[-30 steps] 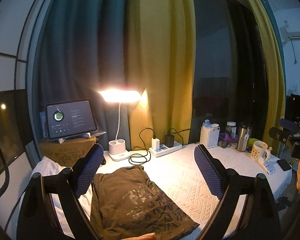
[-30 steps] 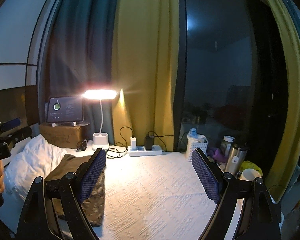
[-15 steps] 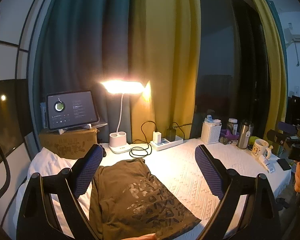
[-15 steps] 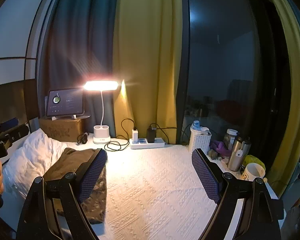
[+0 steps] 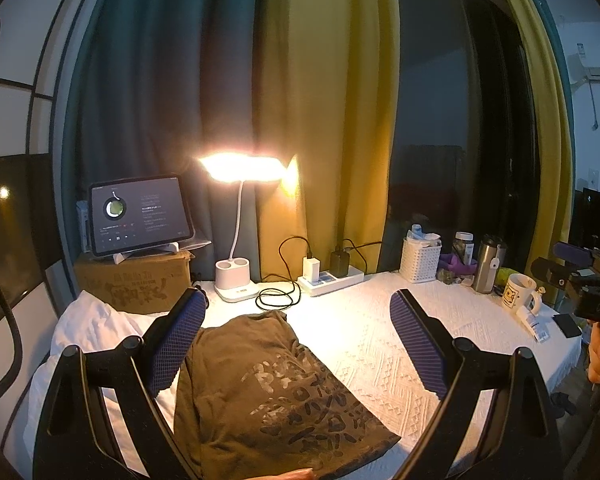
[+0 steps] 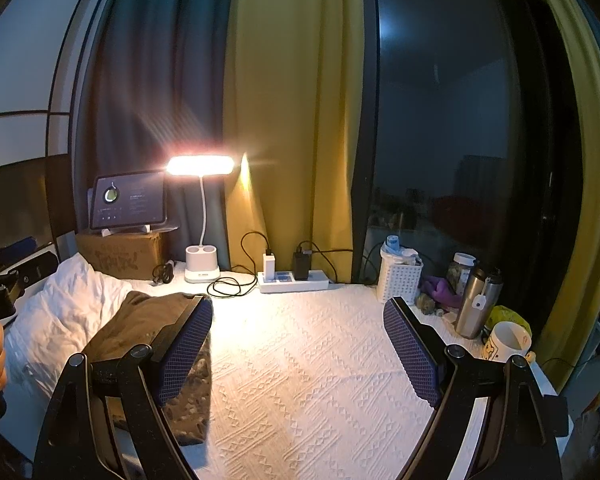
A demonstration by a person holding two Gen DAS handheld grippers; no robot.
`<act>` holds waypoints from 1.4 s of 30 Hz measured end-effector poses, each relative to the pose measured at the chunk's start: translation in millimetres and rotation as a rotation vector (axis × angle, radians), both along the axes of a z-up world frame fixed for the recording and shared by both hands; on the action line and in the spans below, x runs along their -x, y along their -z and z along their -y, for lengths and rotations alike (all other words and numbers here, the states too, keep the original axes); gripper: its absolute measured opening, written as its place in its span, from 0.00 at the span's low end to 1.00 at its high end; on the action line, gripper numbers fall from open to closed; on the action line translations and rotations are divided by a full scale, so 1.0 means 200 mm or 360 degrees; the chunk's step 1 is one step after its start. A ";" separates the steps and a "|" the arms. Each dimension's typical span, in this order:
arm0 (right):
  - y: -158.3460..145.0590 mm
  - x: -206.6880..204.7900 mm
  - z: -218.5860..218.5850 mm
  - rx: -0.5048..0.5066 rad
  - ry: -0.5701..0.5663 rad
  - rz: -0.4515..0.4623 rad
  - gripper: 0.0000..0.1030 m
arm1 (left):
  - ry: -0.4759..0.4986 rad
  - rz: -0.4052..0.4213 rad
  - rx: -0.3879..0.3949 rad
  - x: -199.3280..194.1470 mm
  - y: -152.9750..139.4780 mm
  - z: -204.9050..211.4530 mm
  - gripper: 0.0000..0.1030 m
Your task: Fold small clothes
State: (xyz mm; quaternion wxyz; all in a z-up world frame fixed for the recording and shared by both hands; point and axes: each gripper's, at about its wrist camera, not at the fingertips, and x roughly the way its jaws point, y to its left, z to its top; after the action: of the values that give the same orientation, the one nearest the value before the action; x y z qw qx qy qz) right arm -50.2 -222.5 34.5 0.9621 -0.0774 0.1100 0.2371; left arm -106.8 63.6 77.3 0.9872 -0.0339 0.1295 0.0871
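A folded olive-brown T-shirt (image 5: pixel 268 384) with a pale print lies flat on the white textured table cover (image 5: pixel 380 344), at its left side. My left gripper (image 5: pixel 300 324) is open and empty, held above the shirt's far half. The shirt also shows in the right wrist view (image 6: pixel 140 320), partly behind my left finger. My right gripper (image 6: pixel 300 332) is open and empty above the bare cover, to the right of the shirt. The other hand-held gripper shows at the right edge of the left wrist view (image 5: pixel 580 280).
A white crumpled cloth (image 6: pixel 60 320) lies left of the shirt. At the back stand a lit desk lamp (image 5: pixel 238 280), a tablet (image 5: pixel 140 216) on a cardboard box, and a power strip (image 5: pixel 332 276) with cables. A white basket (image 5: pixel 420 264), flask (image 5: pixel 488 264) and mug (image 5: pixel 520 296) stand right.
Both grippers have risen and pulled back a little, so more of the table and shirt shows. Both stay open. The shirt has not moved.
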 end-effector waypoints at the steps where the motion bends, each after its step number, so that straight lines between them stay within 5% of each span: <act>1: 0.00 0.00 0.00 -0.0001 0.0001 0.0000 0.86 | 0.0001 0.0000 -0.0001 0.00 0.00 0.00 0.90; 42: 0.03 -0.02 0.02 0.0009 0.0012 -0.0020 0.86 | 0.0021 -0.0038 0.0009 -0.04 0.02 -0.01 0.90</act>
State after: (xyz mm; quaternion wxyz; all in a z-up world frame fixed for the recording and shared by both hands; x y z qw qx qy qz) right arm -47.2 -226.0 28.5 0.9620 -0.0783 0.1172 0.2337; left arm -98.3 66.0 73.9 0.9860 -0.0349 0.1419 0.0806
